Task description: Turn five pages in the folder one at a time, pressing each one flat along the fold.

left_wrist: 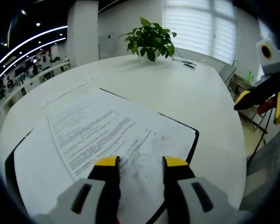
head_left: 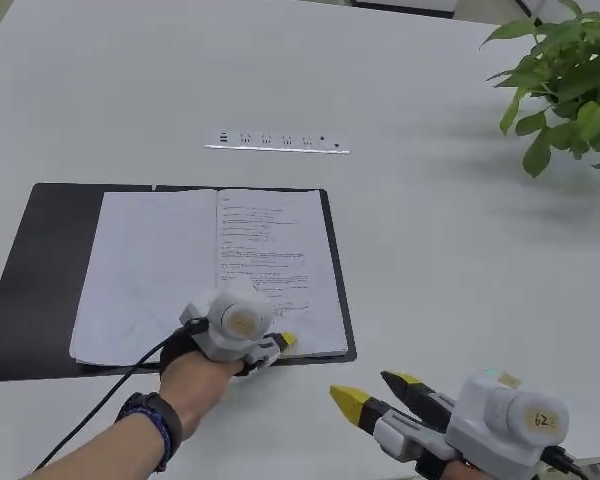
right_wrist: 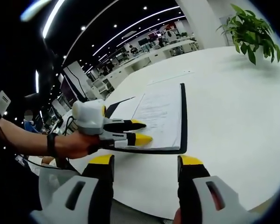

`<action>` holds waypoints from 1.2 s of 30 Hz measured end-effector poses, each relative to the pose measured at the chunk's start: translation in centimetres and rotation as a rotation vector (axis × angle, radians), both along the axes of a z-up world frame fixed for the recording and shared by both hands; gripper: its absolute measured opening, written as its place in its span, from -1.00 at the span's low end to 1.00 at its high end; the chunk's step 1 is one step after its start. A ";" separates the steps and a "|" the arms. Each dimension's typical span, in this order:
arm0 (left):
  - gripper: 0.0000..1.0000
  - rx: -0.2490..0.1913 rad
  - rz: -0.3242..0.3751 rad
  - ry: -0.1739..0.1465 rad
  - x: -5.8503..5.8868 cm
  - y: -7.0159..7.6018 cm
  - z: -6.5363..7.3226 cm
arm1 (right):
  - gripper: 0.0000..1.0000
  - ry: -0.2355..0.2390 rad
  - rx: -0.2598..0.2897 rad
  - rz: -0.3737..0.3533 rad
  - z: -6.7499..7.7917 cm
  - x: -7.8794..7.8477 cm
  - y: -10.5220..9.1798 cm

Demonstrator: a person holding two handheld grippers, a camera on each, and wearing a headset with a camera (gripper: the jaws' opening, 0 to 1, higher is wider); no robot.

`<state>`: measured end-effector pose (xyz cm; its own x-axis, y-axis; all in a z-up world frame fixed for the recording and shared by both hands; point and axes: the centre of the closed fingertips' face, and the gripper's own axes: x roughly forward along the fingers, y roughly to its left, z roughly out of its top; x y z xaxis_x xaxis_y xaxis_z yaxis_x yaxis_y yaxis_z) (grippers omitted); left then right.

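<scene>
Black and lying open on the white desk (head_left: 460,250), the folder (head_left: 40,260) sits left of centre in the head view, its cover showing as a dark border around the paper. 2 sheets face up: a nearly blank left page (head_left: 150,270) and a printed right page (head_left: 270,250), which meet at the fold down the middle.

The left hand-held gripper (head_left: 278,345) is at the near edge of the printed page, just right of the fold, held by a hand (head_left: 195,380) with a dark wristband (head_left: 152,415). In its own view the left hand-held gripper (left_wrist: 141,162) is released, its 2 yellow-tipped jaws spread with only printed paper showing between them; whether the tips touch the sheet cannot be told.

The right hand-held gripper (head_left: 372,387) is over bare desk, beyond the folder's near right corner and apart from it. It too is released, jaws wide and grasping nothing, as the right gripper view (right_wrist: 147,160) shows, with the left one (right_wrist: 141,130) ahead of it at the folder's edge.

A socket strip (head_left: 276,141) is set in the desk beyond the folder, and a leafy plant (head_left: 565,80) stands at the far right.
</scene>
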<state>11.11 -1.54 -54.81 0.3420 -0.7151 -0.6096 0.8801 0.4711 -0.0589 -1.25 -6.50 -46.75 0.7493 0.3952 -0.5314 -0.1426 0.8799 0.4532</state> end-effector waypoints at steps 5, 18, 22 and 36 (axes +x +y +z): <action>-0.34 -0.018 0.026 0.060 -0.1 -0.2 0.3 | 0.05 -0.002 -0.018 0.019 -0.1 1.3 -0.2; 0.36 -0.094 0.041 0.064 -2.1 -3.5 0.5 | 0.04 -0.021 -0.010 -0.013 0.3 2.1 -1.4; 0.17 -0.054 0.039 0.023 -1.5 -2.9 0.2 | 0.04 -0.011 -0.010 -0.010 -0.2 2.0 -1.5; -0.10 -0.055 0.032 0.029 -0.7 -2.1 0.3 | -0.02 -0.012 0.002 0.035 -2.4 7.9 -1.5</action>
<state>10.42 -3.61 -54.53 0.3480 -0.7372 -0.5793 0.8624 0.4940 -0.1107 6.61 -8.03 -49.13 0.7412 0.4225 -0.5217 -0.1788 0.8733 0.4532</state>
